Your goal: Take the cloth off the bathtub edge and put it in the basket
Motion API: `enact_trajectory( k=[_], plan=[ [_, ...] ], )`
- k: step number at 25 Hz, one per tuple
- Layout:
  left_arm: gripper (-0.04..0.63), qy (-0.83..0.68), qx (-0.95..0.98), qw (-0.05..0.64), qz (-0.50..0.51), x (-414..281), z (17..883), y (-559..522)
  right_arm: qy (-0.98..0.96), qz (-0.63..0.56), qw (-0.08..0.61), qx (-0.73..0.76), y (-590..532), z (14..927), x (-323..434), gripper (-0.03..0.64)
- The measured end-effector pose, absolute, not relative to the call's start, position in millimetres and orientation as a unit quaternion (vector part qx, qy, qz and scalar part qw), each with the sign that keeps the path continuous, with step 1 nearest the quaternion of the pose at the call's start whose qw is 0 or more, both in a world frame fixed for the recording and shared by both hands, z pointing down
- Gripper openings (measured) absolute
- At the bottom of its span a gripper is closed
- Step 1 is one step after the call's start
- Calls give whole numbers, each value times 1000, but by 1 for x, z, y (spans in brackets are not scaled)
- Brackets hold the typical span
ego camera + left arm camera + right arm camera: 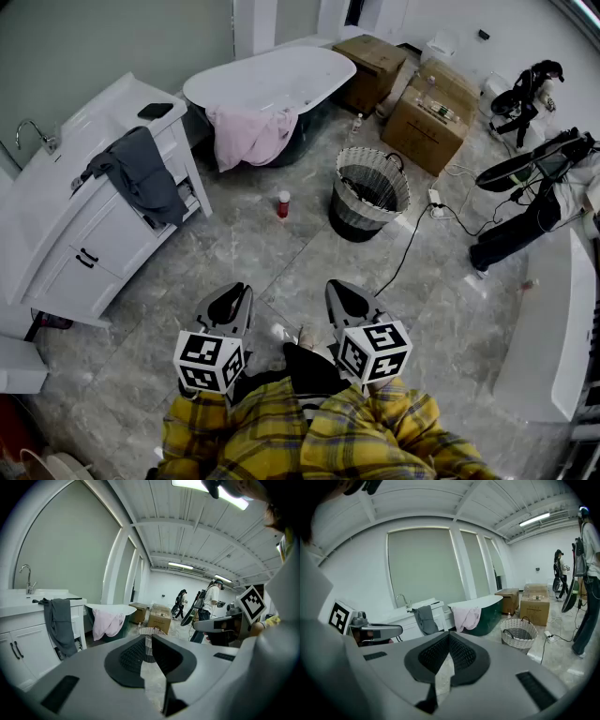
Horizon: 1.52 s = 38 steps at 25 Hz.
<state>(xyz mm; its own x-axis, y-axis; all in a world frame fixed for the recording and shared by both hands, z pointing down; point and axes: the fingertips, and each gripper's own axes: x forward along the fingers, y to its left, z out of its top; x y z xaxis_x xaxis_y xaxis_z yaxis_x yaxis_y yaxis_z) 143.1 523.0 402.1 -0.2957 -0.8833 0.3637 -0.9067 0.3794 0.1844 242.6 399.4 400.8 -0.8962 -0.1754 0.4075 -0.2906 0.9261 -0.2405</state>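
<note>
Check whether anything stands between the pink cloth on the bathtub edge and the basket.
Nothing visible does: bare floor lies between the pink cloth and the basket. A small red bottle stands off that line, on the near side.

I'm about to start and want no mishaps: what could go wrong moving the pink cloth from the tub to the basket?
1. A grey cloth hangs on the vanity near the pink cloth, so the wrong one might get grabbed.
2. A red bottle stands on the floor between tub and basket; a trailing cloth could knock it over.
3. A cable runs across the floor by the basket and could trip you.
</note>
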Motion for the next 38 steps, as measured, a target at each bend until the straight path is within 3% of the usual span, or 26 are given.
enact_trajectory(
  k=[15, 38],
  plan=[
    [55, -807, 550, 216, -6, 65, 424, 434, -960, 186, 194, 81, 302, 427, 163, 26],
    [55, -847, 482, 224, 29, -65, 445, 317, -962, 178, 207, -13, 181, 452, 15, 26]
  ],
)
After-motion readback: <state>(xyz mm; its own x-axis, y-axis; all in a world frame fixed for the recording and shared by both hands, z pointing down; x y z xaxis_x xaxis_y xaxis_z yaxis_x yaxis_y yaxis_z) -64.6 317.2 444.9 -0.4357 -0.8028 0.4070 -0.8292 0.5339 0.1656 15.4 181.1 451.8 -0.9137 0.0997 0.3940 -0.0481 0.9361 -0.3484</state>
